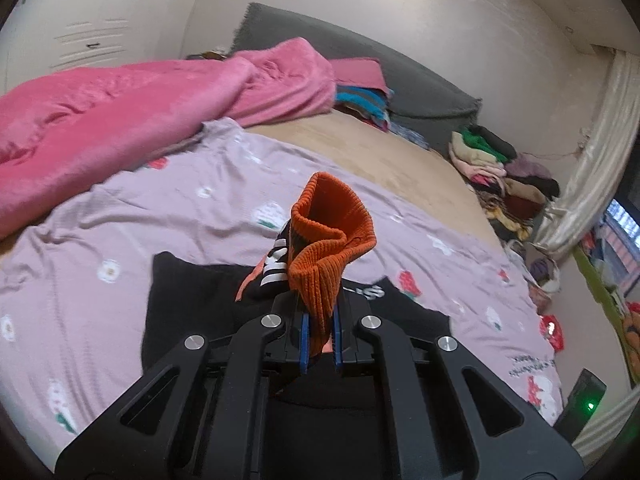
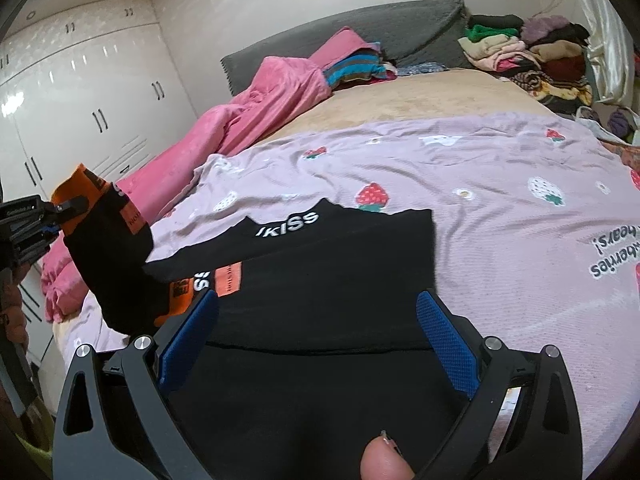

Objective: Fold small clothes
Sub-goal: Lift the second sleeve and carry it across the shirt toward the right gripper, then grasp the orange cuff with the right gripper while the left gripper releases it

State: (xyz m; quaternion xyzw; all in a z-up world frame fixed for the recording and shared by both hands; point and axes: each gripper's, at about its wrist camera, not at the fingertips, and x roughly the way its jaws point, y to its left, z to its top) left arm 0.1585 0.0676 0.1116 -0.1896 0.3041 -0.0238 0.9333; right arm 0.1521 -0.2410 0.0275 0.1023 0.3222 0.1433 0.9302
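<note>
A black garment with white lettering and orange patches lies on the lilac strawberry-print sheet. My left gripper is shut on its orange ribbed cuff and holds the sleeve lifted off the bed; the same gripper shows at the left edge of the right wrist view, with the black sleeve hanging from it. My right gripper is open and empty, its blue pads spread over the garment's near part.
A pink blanket is bunched along the bed's left. A grey headboard and folded clothes are at the far end. White wardrobes stand left. A curtain hangs right.
</note>
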